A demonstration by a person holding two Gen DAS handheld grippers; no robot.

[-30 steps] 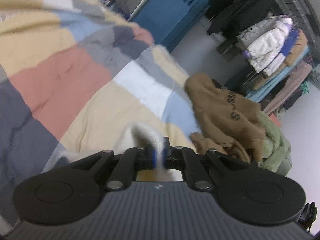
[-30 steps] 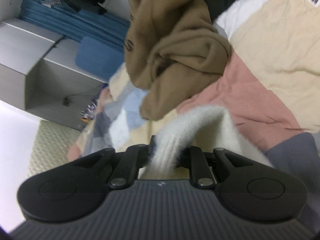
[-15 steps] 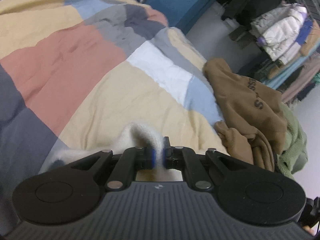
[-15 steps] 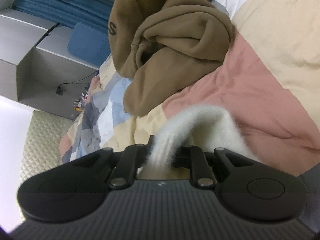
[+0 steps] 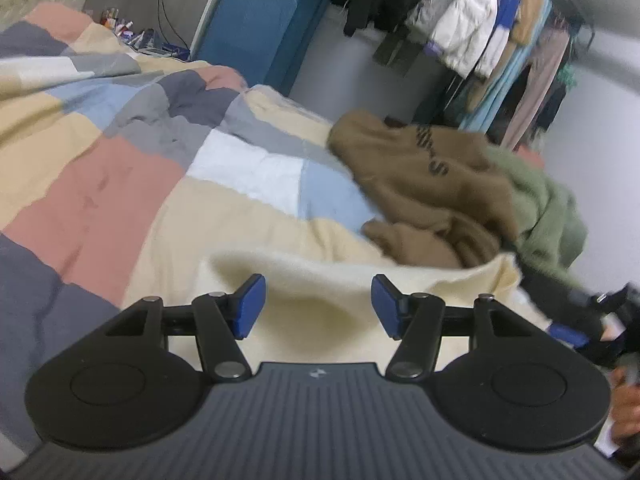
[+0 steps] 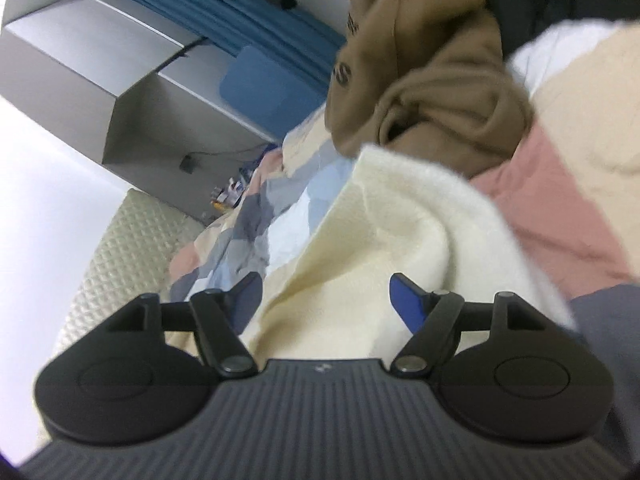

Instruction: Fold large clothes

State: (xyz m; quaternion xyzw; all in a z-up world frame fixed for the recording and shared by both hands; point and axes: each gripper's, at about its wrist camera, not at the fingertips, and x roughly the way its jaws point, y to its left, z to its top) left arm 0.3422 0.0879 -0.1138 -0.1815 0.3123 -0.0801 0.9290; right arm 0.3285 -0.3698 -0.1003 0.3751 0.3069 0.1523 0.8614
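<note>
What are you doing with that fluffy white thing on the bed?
A person is folding clothes with a gripper in each hand. Both the left gripper and the right gripper have just opened and let go of the cream sweater, which now lies on the patchwork quilt. A brown hoodie and a green sweater wait in a heap beyond it.

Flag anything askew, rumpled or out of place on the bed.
The fluffy cream sweater lies bunched, unfolded, between open jaws. The brown hoodie and fuzzy green garment sit heaped at the patchwork quilt's edge.
</note>
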